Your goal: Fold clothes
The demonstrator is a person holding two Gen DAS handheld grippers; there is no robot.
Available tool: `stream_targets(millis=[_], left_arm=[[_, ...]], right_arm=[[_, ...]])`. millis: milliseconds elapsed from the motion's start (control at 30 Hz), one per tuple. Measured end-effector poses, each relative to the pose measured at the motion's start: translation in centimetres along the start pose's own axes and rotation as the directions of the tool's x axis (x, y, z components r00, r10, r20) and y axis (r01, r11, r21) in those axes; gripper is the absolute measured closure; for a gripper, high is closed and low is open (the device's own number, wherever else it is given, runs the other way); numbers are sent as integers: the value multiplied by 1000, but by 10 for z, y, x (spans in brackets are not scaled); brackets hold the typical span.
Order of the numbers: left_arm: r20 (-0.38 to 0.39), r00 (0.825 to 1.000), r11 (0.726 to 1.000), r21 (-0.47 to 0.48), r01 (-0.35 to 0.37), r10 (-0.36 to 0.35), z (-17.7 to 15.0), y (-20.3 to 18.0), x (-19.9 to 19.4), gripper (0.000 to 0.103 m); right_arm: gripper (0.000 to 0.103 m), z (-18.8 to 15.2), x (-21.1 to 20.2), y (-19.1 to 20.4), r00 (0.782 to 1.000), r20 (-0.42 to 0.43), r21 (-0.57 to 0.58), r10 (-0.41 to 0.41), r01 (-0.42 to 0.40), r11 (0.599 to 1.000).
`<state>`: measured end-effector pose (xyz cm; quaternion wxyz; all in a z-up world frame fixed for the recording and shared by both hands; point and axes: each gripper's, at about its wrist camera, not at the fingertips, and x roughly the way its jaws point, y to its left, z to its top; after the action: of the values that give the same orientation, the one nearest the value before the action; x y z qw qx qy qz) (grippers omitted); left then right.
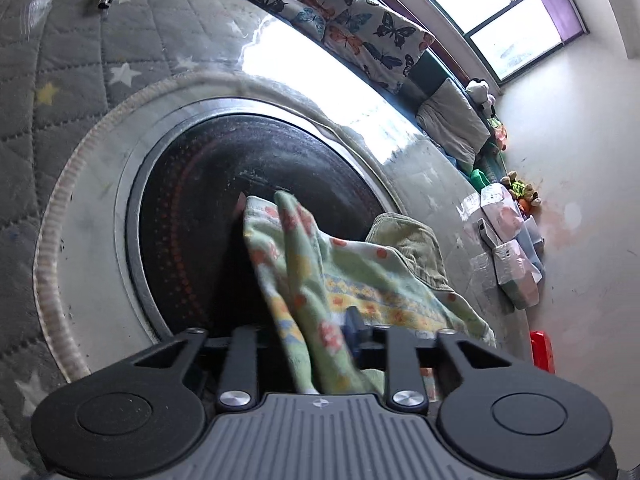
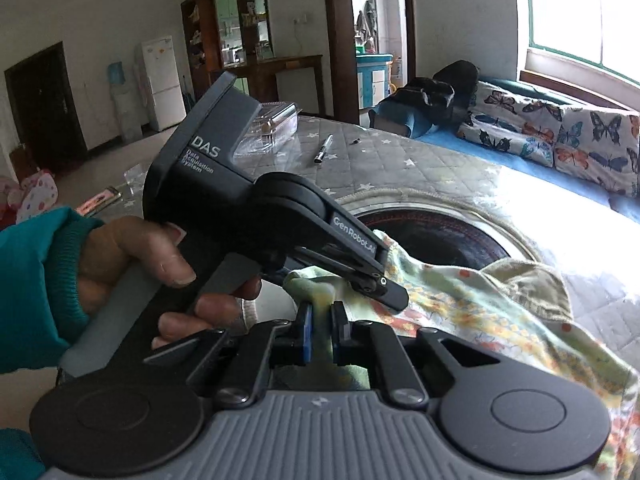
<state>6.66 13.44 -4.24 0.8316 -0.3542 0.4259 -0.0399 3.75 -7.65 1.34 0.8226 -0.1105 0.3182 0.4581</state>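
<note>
Spreading under everything is a grey quilted cover (image 1: 60,128) with pale stars, soft and stitched in diamonds, and set into it a round black glossy plate (image 1: 224,208) with a steel rim. Over that plate drapes the cloth (image 1: 320,264), green terry with orange flowers, rumpled. My left gripper (image 2: 370,280) is clamped on one bunched edge, my right gripper (image 2: 321,334) pinches a fold just beside it. A pen (image 2: 323,149) lies well behind.

Daylight from the window (image 1: 500,20) throws blown-out glare across the table cover (image 2: 560,216); fisheye edges bend.
</note>
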Motion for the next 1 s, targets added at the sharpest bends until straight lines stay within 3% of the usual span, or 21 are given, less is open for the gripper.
stream_targets(millis=[67,200,333,467,633,800,933,1000], left_arm=[[4,1000,1000,1,-2,2,0,1,0,85],[5,1000,1000,-1,0,0,1,2,1,85],[8,1000,1000,11,-7,7,1,1,1,85],[13,1000,999,28,-22,22,0,-3,2,85],[19,999,998,52,-47,46,0,-8,3,84],[13,998,996,66,-67,67,1,-12,3,83],[14,997,993,84,-78,77,1,-14,4,83],[18,997,991,103,-81,80,1,-16,4,83]], right_arm=[[81,-3,-2,-3,1000,7,8,-5,5,1000],[75,-9,-12,-21,998,15,42,-61,61,997],[61,-20,-25,-53,985,4,108,-170,169,980],[54,-35,-37,-96,951,-21,189,-309,307,933],[48,-58,-53,-158,885,-69,324,-460,456,829],[46,-74,-52,-196,873,-107,421,-476,473,774],[45,-78,-45,-197,882,-104,443,-459,455,773],[53,-77,-43,-193,884,-95,430,-458,451,782]])
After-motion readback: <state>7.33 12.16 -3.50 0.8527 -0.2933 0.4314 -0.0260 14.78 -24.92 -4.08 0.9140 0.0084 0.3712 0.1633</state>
